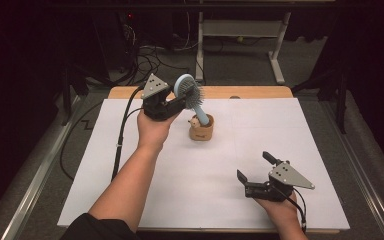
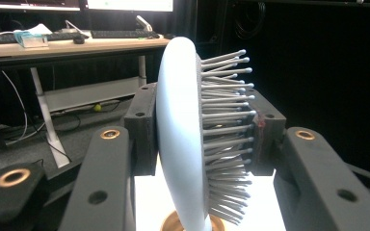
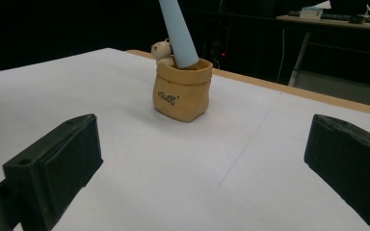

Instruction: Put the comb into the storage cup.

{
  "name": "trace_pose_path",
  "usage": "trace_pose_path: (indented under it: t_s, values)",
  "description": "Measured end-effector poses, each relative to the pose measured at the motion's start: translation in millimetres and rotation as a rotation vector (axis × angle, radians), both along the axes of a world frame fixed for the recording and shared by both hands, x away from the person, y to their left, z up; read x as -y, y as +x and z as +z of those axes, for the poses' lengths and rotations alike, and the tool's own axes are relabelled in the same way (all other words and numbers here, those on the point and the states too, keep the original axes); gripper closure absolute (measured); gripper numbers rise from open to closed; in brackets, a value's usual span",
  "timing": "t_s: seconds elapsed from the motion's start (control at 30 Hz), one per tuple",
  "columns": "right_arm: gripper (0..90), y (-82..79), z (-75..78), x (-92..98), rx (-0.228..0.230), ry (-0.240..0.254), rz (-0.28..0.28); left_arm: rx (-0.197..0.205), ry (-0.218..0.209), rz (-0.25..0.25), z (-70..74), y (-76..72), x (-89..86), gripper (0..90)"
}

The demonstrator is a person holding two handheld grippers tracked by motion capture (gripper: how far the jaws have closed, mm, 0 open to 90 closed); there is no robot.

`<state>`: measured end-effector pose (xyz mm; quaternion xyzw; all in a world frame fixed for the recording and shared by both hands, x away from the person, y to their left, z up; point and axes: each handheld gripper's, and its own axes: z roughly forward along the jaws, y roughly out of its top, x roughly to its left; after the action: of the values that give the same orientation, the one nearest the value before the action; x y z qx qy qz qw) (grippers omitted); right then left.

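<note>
Left gripper point(image 1: 179, 101): my jaws clamp the blue hairbrush point(image 1: 190, 95) head between them.
Handle: in the tan holder point(image 1: 201, 131).
Right gripper point(image 1: 254, 168): my jaws stand apart.

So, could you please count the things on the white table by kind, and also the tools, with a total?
Hairbrush, light blue, clamped in the left tool, handle in the holder: 1
Holder, tan, pouch-shaped: 1
Small bear figure at the holder's rim: 1
Tools, the left one and the open right tool: 2
Total: 5
</note>
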<state>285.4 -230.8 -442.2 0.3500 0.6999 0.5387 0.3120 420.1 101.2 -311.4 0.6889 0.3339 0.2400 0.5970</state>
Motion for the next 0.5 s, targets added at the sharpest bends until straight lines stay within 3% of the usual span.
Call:
trace_pose_path:
  t_s: [0.5]
  values:
    - [0.0,0.4,0.0,1.7,-0.004,0.016,-0.002,-0.031,0.019,0.0,-10.3,8.0,11.0,56.4]
